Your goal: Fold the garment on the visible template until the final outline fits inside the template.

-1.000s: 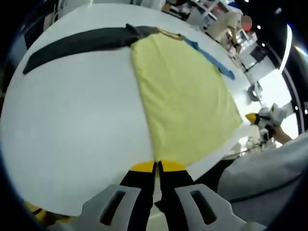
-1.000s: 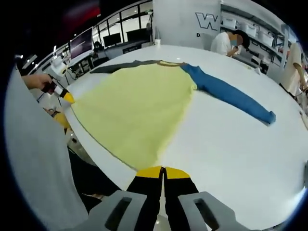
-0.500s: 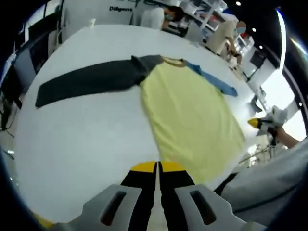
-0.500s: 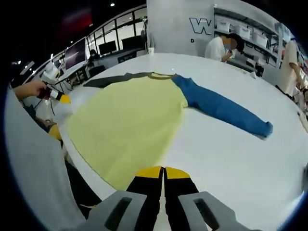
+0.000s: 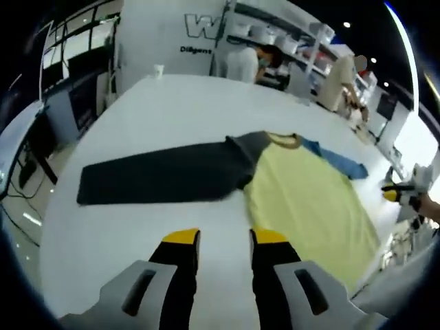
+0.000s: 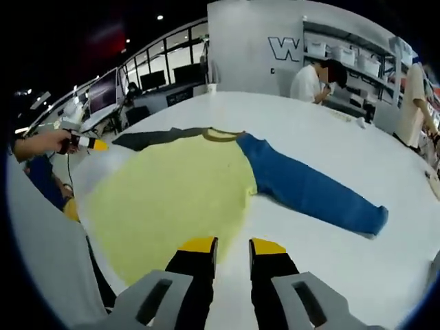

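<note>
As seen in the left gripper view, the left gripper [image 5: 225, 240] hangs above the white table [image 5: 172, 103] with its jaws apart and nothing between them. The garment [image 5: 302, 199] lies flat ahead; its dark grey sleeve [image 5: 161, 180] extends leftward, long axis crosswise to the jaws, and sits nearest this gripper.

Turning to the right gripper view, the right gripper [image 6: 232, 246] also stands parted and empty. The yellow body lies just ahead-left, and the blue sleeve [image 6: 309, 196] runs rightward, nearer this gripper. No template outline is discernible.
</note>
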A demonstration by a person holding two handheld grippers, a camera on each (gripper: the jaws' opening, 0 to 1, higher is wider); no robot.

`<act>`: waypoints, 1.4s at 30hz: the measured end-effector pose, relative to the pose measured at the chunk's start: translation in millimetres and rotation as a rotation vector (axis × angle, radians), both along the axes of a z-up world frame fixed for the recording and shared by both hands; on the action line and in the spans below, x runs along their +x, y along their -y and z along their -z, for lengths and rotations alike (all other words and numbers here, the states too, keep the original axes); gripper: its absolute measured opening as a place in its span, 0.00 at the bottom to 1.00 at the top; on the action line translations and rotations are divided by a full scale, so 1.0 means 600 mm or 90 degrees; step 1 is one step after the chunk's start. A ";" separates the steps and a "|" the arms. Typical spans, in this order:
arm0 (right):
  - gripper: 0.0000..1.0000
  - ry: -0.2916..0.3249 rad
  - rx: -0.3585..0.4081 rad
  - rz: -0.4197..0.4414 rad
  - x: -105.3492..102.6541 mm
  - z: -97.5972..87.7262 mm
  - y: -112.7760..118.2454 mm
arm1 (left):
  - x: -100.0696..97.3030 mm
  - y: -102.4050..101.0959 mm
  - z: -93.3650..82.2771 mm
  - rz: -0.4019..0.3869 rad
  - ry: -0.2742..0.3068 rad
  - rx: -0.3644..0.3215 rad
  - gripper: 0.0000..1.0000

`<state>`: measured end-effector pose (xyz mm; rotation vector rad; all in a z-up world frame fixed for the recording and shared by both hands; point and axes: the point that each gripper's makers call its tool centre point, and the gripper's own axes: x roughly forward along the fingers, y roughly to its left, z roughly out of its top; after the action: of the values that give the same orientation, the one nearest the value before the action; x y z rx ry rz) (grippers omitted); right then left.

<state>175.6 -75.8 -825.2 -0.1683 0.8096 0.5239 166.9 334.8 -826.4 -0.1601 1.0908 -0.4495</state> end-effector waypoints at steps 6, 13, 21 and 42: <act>0.44 0.006 0.011 0.006 0.016 -0.010 -0.003 | 0.029 -0.003 -0.023 -0.033 0.032 0.003 0.33; 0.40 0.032 0.043 0.022 0.096 -0.044 -0.007 | 0.141 -0.050 -0.057 -0.134 0.183 0.029 0.32; 0.39 0.086 0.043 0.028 0.166 -0.098 -0.012 | 0.247 -0.129 -0.048 -0.211 0.206 0.038 0.28; 0.34 0.036 0.013 0.086 0.204 -0.074 -0.002 | 0.345 -0.367 0.043 -0.371 0.235 0.218 0.26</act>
<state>298.0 -74.6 -780.9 -0.1078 0.7541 0.3984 373.8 555.3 -852.4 -0.0808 0.6980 0.2282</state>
